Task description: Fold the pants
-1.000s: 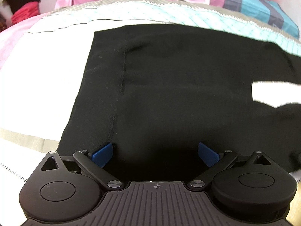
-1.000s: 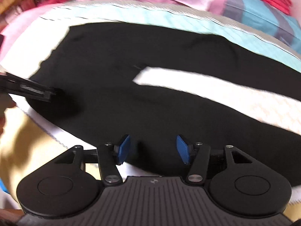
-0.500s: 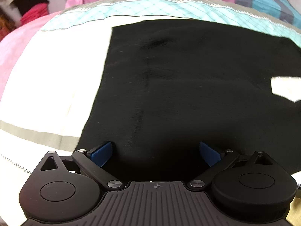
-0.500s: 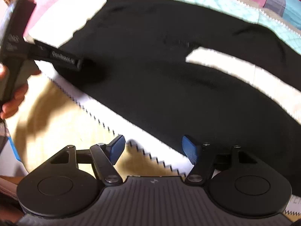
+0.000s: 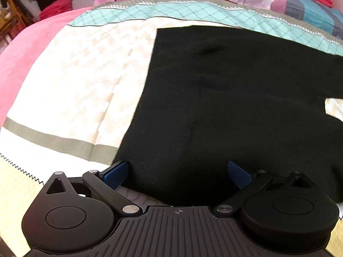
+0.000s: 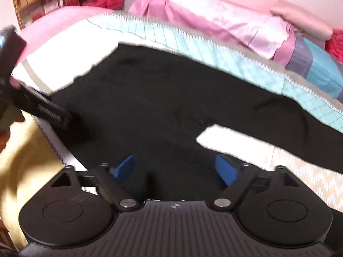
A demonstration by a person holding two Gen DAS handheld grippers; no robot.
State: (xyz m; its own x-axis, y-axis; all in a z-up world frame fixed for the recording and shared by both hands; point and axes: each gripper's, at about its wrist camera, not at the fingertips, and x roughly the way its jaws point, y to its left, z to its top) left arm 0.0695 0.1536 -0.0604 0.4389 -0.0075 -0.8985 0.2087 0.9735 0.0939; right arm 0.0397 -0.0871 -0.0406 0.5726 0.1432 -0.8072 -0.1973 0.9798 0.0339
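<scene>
The left gripper (image 5: 178, 172) is held wide open over the near waistband edge of the black pants (image 5: 246, 98), nothing gripped. The right gripper (image 6: 174, 168), its jaws just widened, is empty above the crotch. The pants are spread flat on a patchwork quilt (image 5: 70, 81).
</scene>
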